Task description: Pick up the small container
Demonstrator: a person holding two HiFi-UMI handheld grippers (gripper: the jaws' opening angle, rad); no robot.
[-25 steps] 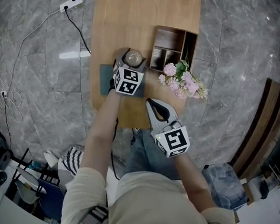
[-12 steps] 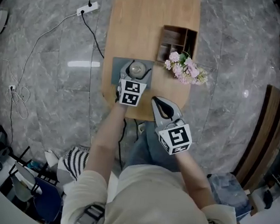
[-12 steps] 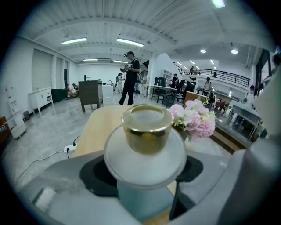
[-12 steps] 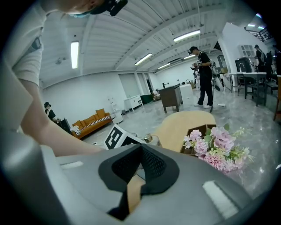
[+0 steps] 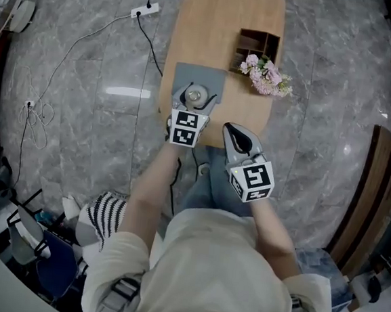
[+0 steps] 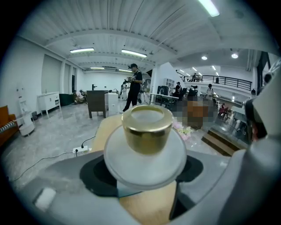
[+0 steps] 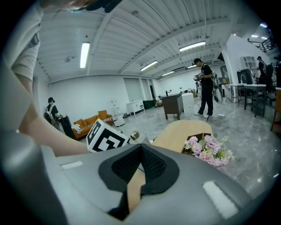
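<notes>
The small container (image 5: 195, 94), a clear round jar with a gold cap, is over the grey mat (image 5: 204, 76) on the wooden table (image 5: 214, 24). My left gripper (image 5: 194, 101) is shut on it, one jaw on each side of its body. In the left gripper view the container (image 6: 146, 132) fills the middle between the dark pads (image 6: 94, 176), cap uppermost. I cannot tell whether it rests on the mat or hangs just above it. My right gripper (image 5: 234, 129) is shut and holds nothing at the table's near edge; its pads (image 7: 153, 169) meet.
A dark wooden organiser box (image 5: 258, 42) and a bunch of pink flowers (image 5: 265, 74) lie on the table's right side. A white power strip (image 5: 146, 10) with cables lies on the marble floor to the left. People stand far off in the hall.
The head view has pulled back, so the table and mat sit higher in the frame. The left gripper stays closed round the container over the mat. The right gripper keeps its place.
</notes>
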